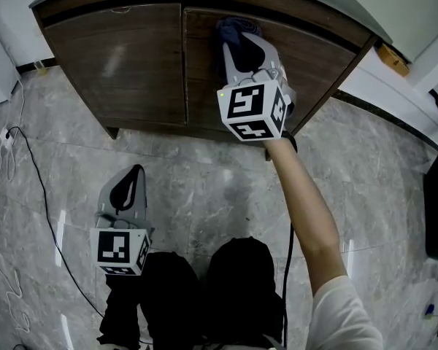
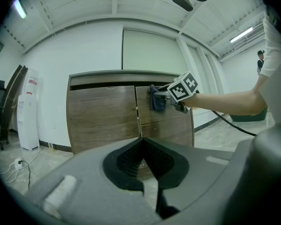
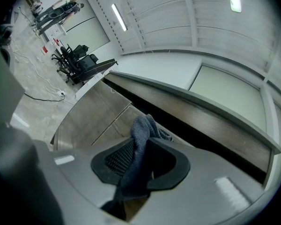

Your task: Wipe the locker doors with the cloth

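The wooden locker has two doors, a left door [image 1: 124, 57] and a right door [image 1: 317, 60]. My right gripper [image 1: 241, 41] is shut on a dark blue cloth [image 1: 237, 29] and holds it against the top of the right door, close to the seam between the doors. In the right gripper view the cloth [image 3: 141, 135] runs up between the pads and bunches beyond the tips. The left gripper view shows the cloth [image 2: 158, 102] flat against that door. My left gripper [image 1: 133, 172] hangs low over the floor, well short of the locker, shut and empty.
A black cable [image 1: 29, 166] trails over the marble floor from a white socket [image 1: 6, 137] at the left. The person's dark trousers [image 1: 204, 290] fill the bottom middle. A cardboard box [image 1: 390, 57] lies right of the locker. A water dispenser [image 2: 28, 111] stands to its left.
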`<state>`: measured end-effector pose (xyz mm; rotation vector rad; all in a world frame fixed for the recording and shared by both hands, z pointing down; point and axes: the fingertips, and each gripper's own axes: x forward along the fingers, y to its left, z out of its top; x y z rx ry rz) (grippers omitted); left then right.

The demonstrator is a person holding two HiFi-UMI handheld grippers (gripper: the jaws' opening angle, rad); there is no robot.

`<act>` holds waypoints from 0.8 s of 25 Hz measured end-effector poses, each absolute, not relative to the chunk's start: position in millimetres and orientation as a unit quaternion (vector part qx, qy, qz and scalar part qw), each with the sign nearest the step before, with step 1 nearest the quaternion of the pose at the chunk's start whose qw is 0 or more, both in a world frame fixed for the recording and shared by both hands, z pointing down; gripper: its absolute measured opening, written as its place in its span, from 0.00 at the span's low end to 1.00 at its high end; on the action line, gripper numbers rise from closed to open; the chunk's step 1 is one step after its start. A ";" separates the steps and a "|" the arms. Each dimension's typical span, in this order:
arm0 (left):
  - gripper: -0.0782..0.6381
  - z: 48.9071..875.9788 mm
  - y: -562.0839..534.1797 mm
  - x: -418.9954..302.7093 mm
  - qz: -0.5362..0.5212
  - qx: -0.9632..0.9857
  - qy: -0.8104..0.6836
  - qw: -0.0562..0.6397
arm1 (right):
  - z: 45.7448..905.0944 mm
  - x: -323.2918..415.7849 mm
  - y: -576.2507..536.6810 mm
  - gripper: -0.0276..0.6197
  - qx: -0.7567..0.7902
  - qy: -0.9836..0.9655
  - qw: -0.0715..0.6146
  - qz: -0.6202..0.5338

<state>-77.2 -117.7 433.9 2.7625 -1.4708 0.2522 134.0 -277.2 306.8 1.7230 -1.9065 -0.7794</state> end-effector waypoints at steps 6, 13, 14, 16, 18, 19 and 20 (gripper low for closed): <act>0.11 435.6 -118.5 -78.6 0.081 0.879 -0.469 0.001 | 339.9 133.7 -277.0 0.19 0.622 -0.696 0.237 -0.268; 0.11 438.2 -119.5 -84.2 0.085 0.877 -0.472 0.003 | 381.7 132.7 -277.1 0.19 0.622 -0.702 0.246 -0.246; 0.11 438.5 -119.6 -84.9 0.085 0.877 -0.473 0.003 | 387.3 132.9 -276.8 0.19 0.621 -0.703 0.248 -0.242; 0.11 439.4 -119.6 -85.8 0.086 0.877 -0.473 0.004 | 399.2 133.6 -276.3 0.19 0.621 -0.704 0.252 -0.236; 0.11 440.6 -119.4 -86.2 0.087 0.877 -0.473 0.005 | 411.8 134.3 -275.9 0.19 0.620 -0.705 0.254 -0.230; 0.11 441.1 -119.3 -86.3 0.087 0.877 -0.473 0.005 | 418.1 134.5 -275.8 0.19 0.620 -0.707 0.255 -0.225; 0.11 441.3 -119.2 -86.4 0.087 0.877 -0.473 0.005 | 424.4 134.5 -275.7 0.19 0.620 -0.709 0.255 -0.220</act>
